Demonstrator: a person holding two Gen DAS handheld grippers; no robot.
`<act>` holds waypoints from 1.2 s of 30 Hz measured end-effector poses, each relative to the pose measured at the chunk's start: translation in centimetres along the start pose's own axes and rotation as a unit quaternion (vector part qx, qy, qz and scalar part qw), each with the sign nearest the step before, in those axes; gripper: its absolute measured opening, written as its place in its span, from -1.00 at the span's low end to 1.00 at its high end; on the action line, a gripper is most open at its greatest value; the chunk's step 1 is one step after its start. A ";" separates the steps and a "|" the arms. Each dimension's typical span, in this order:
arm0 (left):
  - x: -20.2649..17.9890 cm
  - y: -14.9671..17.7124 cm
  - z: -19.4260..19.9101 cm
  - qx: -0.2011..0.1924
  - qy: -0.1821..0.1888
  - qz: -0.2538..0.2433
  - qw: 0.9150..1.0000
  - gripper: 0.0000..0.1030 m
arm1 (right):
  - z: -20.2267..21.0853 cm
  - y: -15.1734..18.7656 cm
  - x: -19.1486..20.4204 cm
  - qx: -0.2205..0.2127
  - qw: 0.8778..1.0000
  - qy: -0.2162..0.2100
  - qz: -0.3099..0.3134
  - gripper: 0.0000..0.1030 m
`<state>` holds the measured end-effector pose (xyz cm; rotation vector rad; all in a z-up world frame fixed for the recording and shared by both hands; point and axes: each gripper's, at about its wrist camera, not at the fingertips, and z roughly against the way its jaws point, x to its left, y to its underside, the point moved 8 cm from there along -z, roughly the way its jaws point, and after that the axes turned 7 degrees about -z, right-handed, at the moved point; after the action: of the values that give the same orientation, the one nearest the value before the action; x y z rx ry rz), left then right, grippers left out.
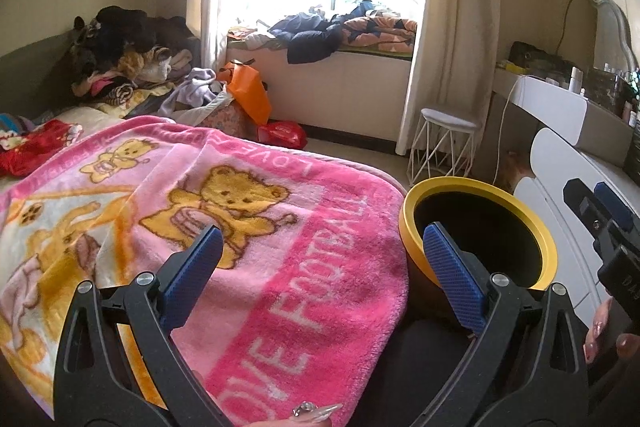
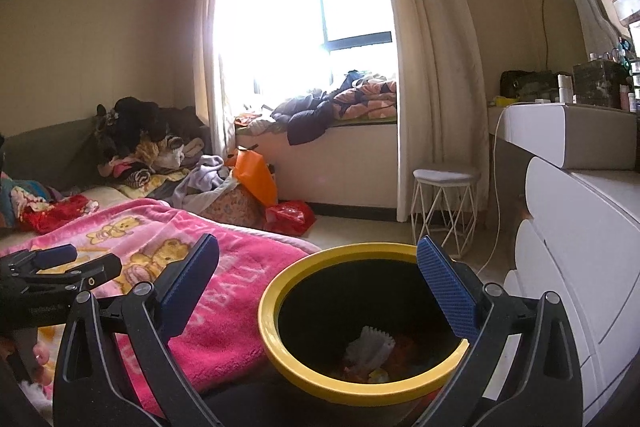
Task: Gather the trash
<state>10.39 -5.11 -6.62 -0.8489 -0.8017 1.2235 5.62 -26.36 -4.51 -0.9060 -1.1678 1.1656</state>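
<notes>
Blanket (image 1: 248, 227), pink with bears, lies left of the yellow-rimmed bin (image 2: 280, 347), and I see no loose scrap on the part of it in view. My left gripper (image 1: 322, 259) hangs over its edge beside the bin, fingers wide apart and holding nothing. At the bin itself, a white crumpled piece (image 2: 370, 345) and some orange bits already sit at the bottom, so I judge part of the collecting is done. My right gripper (image 2: 318, 281) hovers over the bin's mouth, fingers spread, nothing between them. Right of the bin stand white drawers (image 2: 576, 267). Whatever trash remains, I cannot spot it from here
</notes>
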 end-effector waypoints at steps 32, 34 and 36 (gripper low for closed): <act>-0.3 0.0 0.0 -0.002 0.003 0.001 1.000 0.79 | 0.0 0.3 0.1 0.000 1.000 0.000 0.001 0.87; -0.2 0.0 0.0 -0.002 0.002 0.001 1.000 0.79 | 0.0 0.3 0.1 0.000 1.000 0.000 0.001 0.87; -0.3 0.0 0.0 -0.002 0.002 0.002 1.000 0.79 | 0.0 0.3 0.1 0.000 1.000 0.000 0.001 0.87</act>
<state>10.39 -5.37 -6.64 -0.8575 -0.7997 1.2230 5.59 -26.26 -4.78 -0.9076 -1.1680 1.1672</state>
